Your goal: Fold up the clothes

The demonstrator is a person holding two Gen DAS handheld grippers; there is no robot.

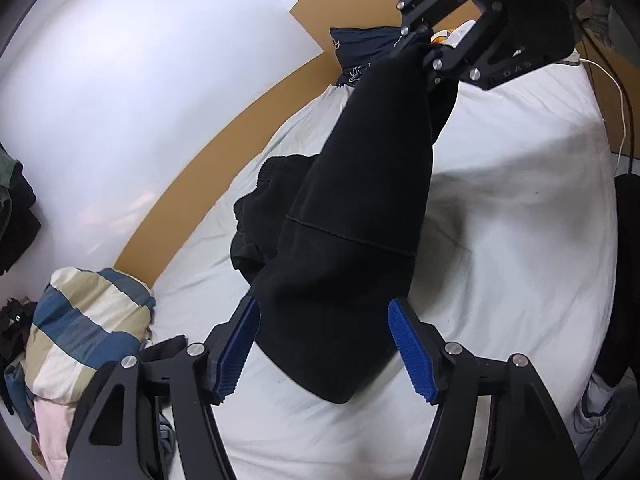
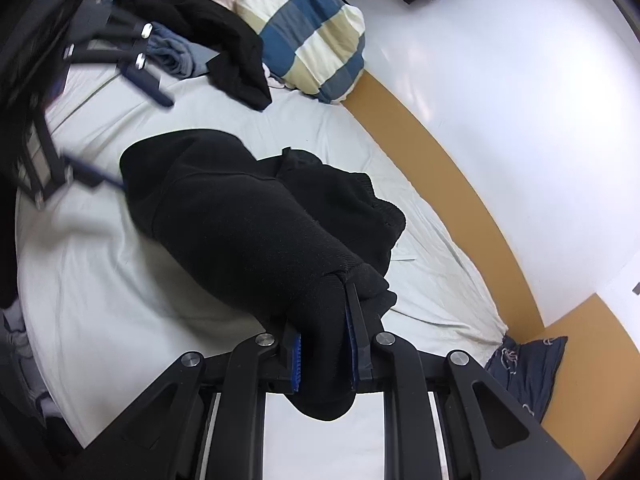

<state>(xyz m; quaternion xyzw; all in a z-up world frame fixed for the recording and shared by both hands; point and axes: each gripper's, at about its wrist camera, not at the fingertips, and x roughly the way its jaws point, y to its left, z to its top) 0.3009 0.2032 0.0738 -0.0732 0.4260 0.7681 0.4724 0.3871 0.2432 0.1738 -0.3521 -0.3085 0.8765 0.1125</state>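
A black fleece garment (image 1: pixel 352 208) stretches over the white bed sheet (image 1: pixel 520 248). Its far end is lifted, its near end droops toward the sheet, and a bunched part lies on the bed to the left. My right gripper (image 1: pixel 426 46) is shut on the raised far end; in the right wrist view the cloth (image 2: pixel 248 220) is clamped between its blue pads (image 2: pixel 296 360). My left gripper (image 1: pixel 324 346) stands open, with the garment's near end lying between its blue pads (image 1: pixel 236 348) unclamped. In the right wrist view, the left gripper (image 2: pixel 144 142) shows blurred beside that end.
A striped blue, cream and tan duvet (image 1: pixel 88 320) lies bunched at the bed's end, with another black garment (image 2: pixel 228 44) and bluish clothes (image 2: pixel 176 54) beside it. A navy pillow (image 1: pixel 360 50) rests at the head. A brown board (image 1: pixel 192 200) edges the bed below the white wall. A white cable (image 1: pixel 618 92) hangs at the right.
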